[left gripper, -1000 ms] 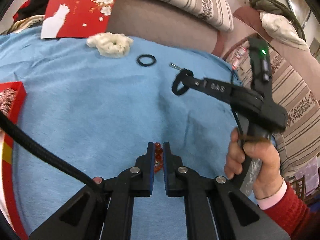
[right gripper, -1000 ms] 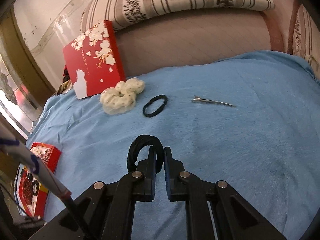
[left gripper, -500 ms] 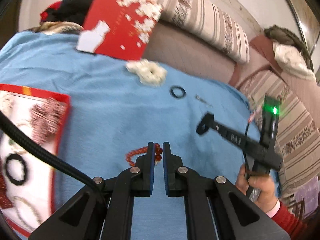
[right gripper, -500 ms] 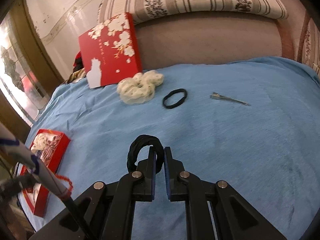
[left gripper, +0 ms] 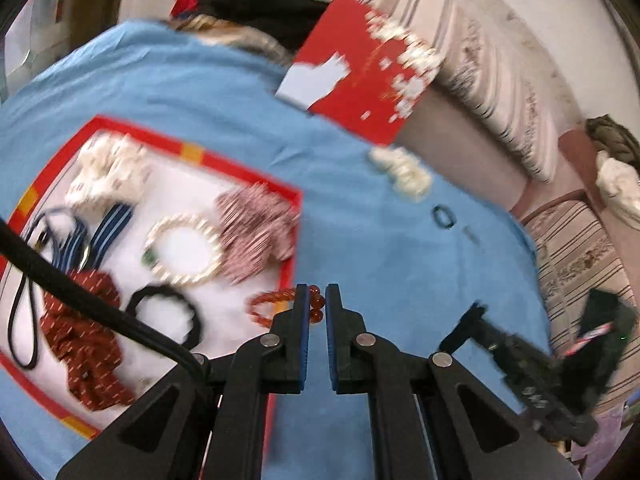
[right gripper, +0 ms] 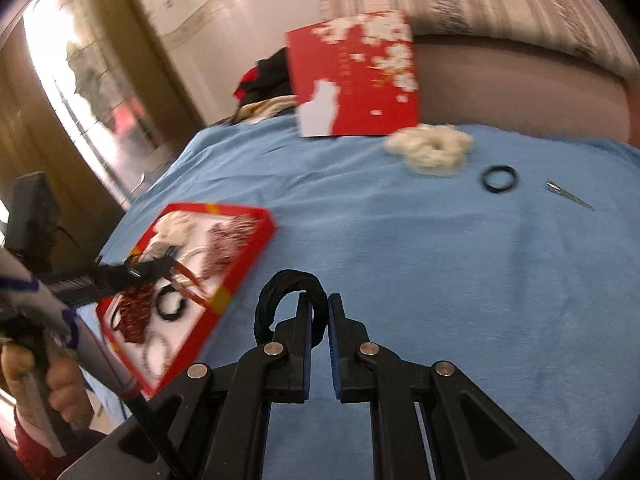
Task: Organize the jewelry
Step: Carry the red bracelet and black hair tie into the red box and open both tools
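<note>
The red bead bracelet (left gripper: 280, 306) was pinched in the left claw (left gripper: 317, 306), hanging at the lower middle of the left view. A second before, this claw was over bare blue cloth, far from the box. Now the bracelet hung over the right edge of the red box (left gripper: 168, 142), which filled the left half of the frame. So I think the bracelet was nearly home and only needed to be let go over the white floor of the box.

The right claw (right gripper: 319, 320) was clenched on a black hair tie (right gripper: 280, 292), at the lower middle of the right view. It had swung to the left too, for the red box (right gripper: 256, 216) had grown bigger at the left of that frame. That tie likely went in next.

Inside the box I counted, through the blur, one pearl bracelet (left gripper: 182, 248), one pink striped scrunchie (left gripper: 256, 236), one dark red scrunchie (left gripper: 88, 340), one white scrunchie (left gripper: 104, 172), one black hair tie and some blue striped bands I could not count.

Still out on the blue blanket (right gripper: 400, 248) at the upper right were three things: one cream scrunchie (right gripper: 432, 152), one small black tie (right gripper: 499, 178) and one silver hair clip (right gripper: 570, 198). One red box lid (right gripper: 356, 76) leaned against the sofa behind them.
</note>
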Available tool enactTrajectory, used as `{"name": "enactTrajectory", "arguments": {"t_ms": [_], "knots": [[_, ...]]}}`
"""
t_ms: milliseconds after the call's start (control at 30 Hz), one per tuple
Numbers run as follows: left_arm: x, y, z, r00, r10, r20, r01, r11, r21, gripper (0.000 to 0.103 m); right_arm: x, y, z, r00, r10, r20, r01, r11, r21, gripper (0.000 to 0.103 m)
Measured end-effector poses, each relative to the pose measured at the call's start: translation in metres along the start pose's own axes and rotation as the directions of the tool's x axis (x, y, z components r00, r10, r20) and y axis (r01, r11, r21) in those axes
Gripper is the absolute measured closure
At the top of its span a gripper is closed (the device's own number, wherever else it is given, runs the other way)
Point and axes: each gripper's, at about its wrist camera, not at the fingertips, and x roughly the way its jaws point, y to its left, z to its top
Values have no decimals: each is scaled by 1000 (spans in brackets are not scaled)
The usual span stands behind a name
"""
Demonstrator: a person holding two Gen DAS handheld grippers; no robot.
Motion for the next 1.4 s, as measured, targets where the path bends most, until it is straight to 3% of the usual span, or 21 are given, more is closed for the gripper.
{"name": "enactTrajectory", "arguments": {"t_ms": [200,367,400,467,533,633,733,900,1033,1067,1133,1167,1200,1400], "knots": [[18,46,-21,988,83,-132,-93,993,-68,96,9,49,14,1000,-1,-23,-1,996,-84,94],[18,73,-28,983,70,-173,-93,987,-131,95,33,85,20,997,-4,-74,-6,991,-130,94],[12,76,-27,986,52,-157,-76,986,-151,94,39,92,22,996,-6,-85,-6,990,-141,94],[2,81,-23,991,34,-130,-56,984,-170,75,49,105,25,995,-9,-100,-7,987,-159,94],[-15,87,-17,997,14,-76,-29,979,-200,64,59,116,29,993,-10,-114,-9,986,-169,94],[-37,103,-9,1000,9,5,-8,967,-255,60,80,135,38,990,1,-141,-27,984,-176,94],[-54,121,-4,995,75,67,-51,951,-305,57,106,153,49,987,-8,-164,-25,980,-197,94],[-69,138,4,963,246,113,-193,916,-352,56,152,179,63,978,-56,-200,9,973,-229,94],[-76,144,8,945,291,149,-222,905,-363,55,182,195,69,970,-150,-194,87,950,-299,94],[-79,144,9,942,295,158,-222,905,-364,53,189,195,71,967,-168,-193,105,948,-300,90],[-83,146,9,938,302,170,-226,904,-363,51,196,192,75,964,-171,-202,112,955,-275,71],[-84,146,10,935,309,175,-231,903,-362,50,198,189,77,965,-168,-202,114,960,-256,55],[-84,146,10,933,314,177,-235,903,-360,50,197,186,78,967,-163,-198,114,964,-241,50],[-85,143,9,922,340,184,-259,897,-359,48,170,171,75,975,-142,-169,104,971,-214,50]]}}
